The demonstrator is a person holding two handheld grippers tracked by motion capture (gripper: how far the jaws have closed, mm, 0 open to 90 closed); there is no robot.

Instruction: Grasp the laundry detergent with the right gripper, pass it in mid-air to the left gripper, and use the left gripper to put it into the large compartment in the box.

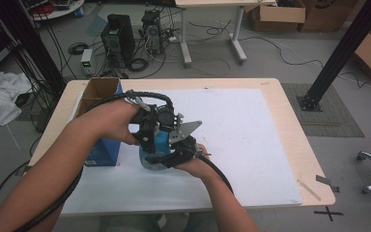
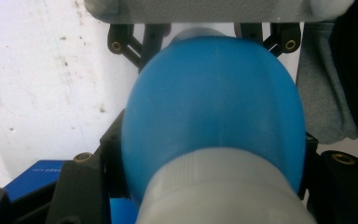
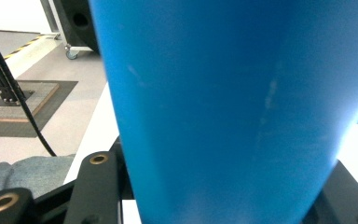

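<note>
A blue bottle [image 1: 155, 147] was held between both tools near the middle of the worktop [image 1: 251, 140], slightly toward 7 o'clock from its centre. The left tool [image 1: 150, 140] was brought in from 9 o'clock, and the right tool [image 1: 176, 155] was brought in from 5 o'clock, so the two were pressed close together around the same thing.

In the left gripper view, the rounded blue body of the bottle [image 2: 214, 112] was seen between the black jaws, with a pale ribbed collar [image 2: 221, 189] at 6 o'clock. The jaws were closed against its sides, so the left tool was grasping the bottle.

In the right gripper view, the blue wall of the bottle [image 3: 233, 107] was seen very close, and the black jaws were set against it at both lower corners. The right tool was also clenched on the bottle.

A blue carton [image 1: 104, 150] with an open brown top was placed just beside the bottle, at 9 o'clock from it. A white sheet [image 1: 232, 164] was laid over most of the worktop. On the floor at 11 o'clock, a black computer case [image 1: 117, 34] was noted.
</note>
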